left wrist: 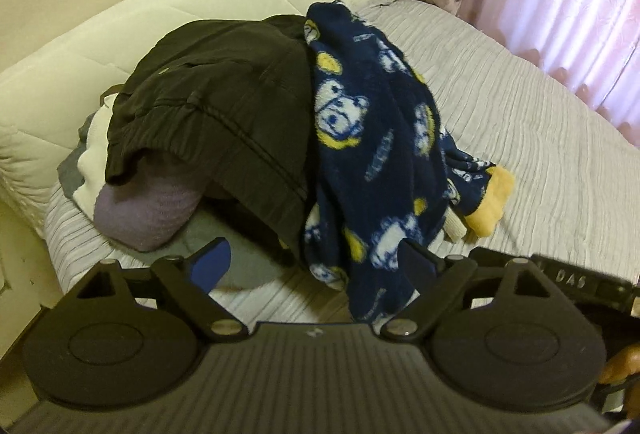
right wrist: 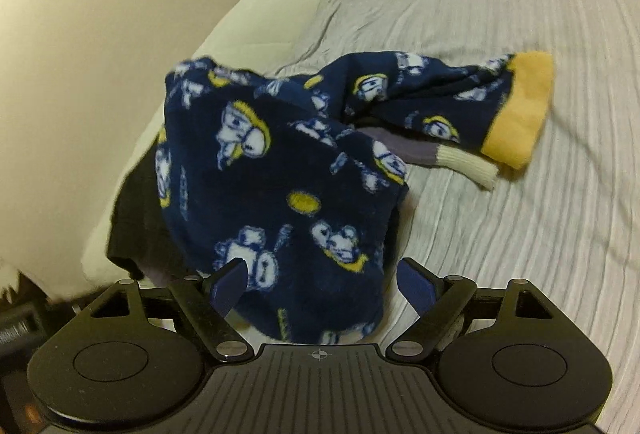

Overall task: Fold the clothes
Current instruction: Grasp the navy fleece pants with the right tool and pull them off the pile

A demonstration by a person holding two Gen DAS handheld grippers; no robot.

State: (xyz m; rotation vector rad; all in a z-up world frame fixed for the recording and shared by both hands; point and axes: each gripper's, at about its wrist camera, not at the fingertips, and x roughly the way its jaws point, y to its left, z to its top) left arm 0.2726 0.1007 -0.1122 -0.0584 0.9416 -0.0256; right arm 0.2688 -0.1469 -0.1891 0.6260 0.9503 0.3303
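Clothes lie heaped on the bed, not yet sorted or folded. In the left wrist view the pile fills the middle of the frame: a black garment draped over the top at centre left, a navy fleece printed with white and yellow cartoon figures slung down its right side, and beneath them a lilac knit, something white and something grey poking out at lower left. The fleece spills over the near edge of the bed at lower centre, probably because it was simply dropped on the heap. Its yellow cuff stretches toward the upper right of the right wrist view, with a cream ribbed cuff of another garment peeking out from under it.

Both claws are spread wide and hold nothing. The left claw hangs at the bottom of its frame, aimed at the foot of the pile where the fleece hangs. The right claw frames the lower hem of the same fleece, its blue pads either side of the cloth without pressing on it. My reading is that the fleece, lying uppermost and loose, is the piece being lined up for picking.
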